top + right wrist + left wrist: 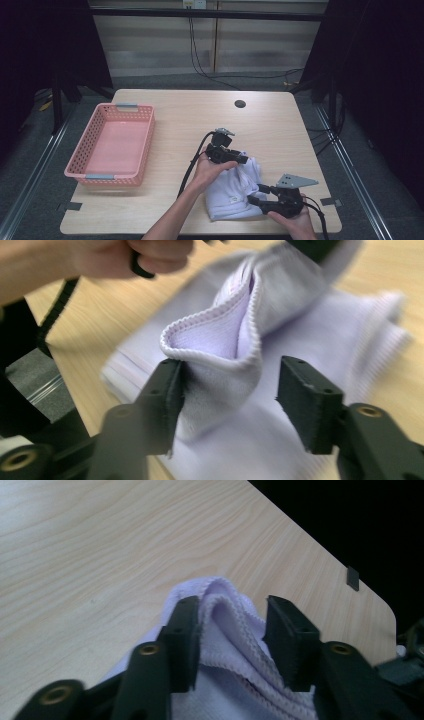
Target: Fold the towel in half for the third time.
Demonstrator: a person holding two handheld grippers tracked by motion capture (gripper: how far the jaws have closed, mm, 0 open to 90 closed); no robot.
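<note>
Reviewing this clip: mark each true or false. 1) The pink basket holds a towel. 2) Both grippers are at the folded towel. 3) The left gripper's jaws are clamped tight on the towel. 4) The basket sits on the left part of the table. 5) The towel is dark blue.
1) False: the pink basket is empty; the towel lies on the table.
2) True: the left gripper and the right gripper are both at it.
3) False: its jaws stand apart, with a fold of towel between them.
4) True.
5) False: it is pale lilac-white.
</note>
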